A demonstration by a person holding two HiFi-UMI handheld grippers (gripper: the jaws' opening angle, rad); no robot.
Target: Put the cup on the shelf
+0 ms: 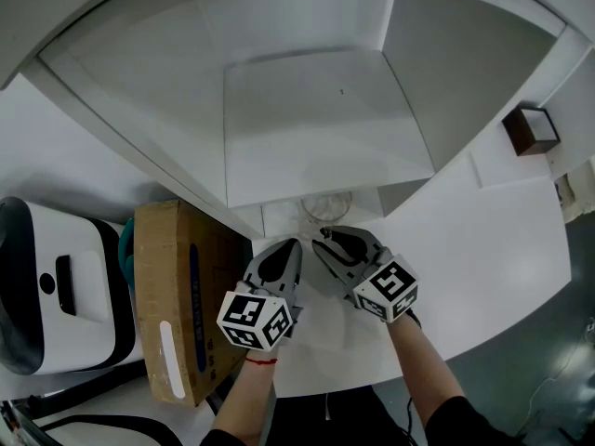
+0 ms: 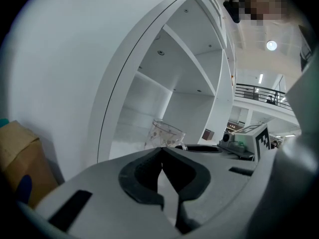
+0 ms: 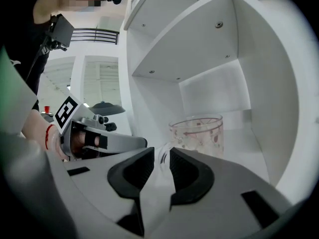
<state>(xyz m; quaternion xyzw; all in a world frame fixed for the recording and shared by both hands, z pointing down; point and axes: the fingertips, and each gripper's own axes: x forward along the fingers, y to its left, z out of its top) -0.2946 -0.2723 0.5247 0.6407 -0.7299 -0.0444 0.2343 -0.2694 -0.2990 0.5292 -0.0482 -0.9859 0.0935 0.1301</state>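
Note:
A clear glass cup (image 1: 325, 204) with a reddish print stands at the front of the white shelf's (image 1: 316, 137) low compartment. In the right gripper view the cup (image 3: 197, 133) stands just past my right gripper (image 3: 162, 153), whose jaws sit a narrow gap apart with the cup's handle between them. The head view shows that right gripper (image 1: 321, 235) reaching up to the cup. My left gripper (image 1: 296, 242) hovers beside it, shut and holding nothing. Its tips (image 2: 162, 151) meet in the left gripper view, with the cup (image 2: 164, 133) just beyond them.
A cardboard box (image 1: 177, 295) lies left of my hands, and a white and black appliance (image 1: 56, 286) stands further left. A small brown box (image 1: 530, 130) sits on the white counter to the right of the shelf. Upper shelf compartments (image 3: 199, 49) hold nothing.

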